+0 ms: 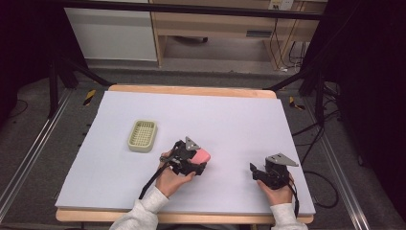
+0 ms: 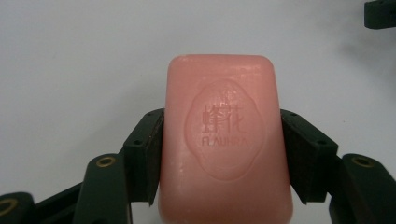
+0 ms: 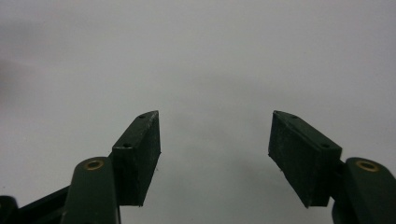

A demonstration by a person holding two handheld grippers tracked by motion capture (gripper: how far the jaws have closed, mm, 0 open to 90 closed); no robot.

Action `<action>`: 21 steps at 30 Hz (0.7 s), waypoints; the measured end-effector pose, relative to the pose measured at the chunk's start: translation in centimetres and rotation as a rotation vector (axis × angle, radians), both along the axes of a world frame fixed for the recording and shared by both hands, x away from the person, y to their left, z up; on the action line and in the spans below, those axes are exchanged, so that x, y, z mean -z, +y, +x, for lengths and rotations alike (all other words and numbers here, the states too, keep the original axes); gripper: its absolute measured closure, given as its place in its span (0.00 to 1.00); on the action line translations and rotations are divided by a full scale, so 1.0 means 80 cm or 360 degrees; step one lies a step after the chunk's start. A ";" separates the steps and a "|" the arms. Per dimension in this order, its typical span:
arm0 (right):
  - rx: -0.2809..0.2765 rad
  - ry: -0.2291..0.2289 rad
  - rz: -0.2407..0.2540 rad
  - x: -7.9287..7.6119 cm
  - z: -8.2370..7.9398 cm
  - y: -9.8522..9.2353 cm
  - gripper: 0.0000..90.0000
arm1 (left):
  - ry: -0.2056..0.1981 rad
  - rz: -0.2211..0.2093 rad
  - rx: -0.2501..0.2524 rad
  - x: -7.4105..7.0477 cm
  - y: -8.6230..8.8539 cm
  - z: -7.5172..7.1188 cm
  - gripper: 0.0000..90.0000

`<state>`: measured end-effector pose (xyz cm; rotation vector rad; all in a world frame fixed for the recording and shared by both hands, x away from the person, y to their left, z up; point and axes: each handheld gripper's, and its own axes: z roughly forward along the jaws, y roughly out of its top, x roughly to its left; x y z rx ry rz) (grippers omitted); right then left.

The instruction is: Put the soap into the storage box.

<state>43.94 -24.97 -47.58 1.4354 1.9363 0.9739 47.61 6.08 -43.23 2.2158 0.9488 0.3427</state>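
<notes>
A pink bar of soap [image 2: 223,140] with a stamped emblem sits between the two black jaws of my left gripper [image 2: 222,156], which press on its long sides. In the high view that left gripper [image 1: 198,162] holds the soap [image 1: 203,155] near the middle of the table, just right of a pale green soap dish [image 1: 142,135]. My right gripper [image 1: 255,171] rests lower right on the table, and in the right gripper view the right gripper [image 3: 215,154] stands open over bare white surface.
A white sheet covers the wooden table [image 1: 191,90]. Black frame legs, cables and a wooden cabinet stand beyond the far edge. Another black gripper part [image 2: 380,13] shows at the top right of the left gripper view.
</notes>
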 end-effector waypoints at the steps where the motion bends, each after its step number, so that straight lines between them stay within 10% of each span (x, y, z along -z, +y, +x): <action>1: 0.0001 0.0000 0.0002 0.000 0.000 0.000 0.38 | -0.0006 -0.0006 -0.0010 -0.002 0.003 0.001 0.41; 21: 0.0002 -0.0009 0.0014 -0.001 -0.001 0.000 0.38 | -0.0059 -0.0053 -0.0141 -0.034 0.068 0.007 0.41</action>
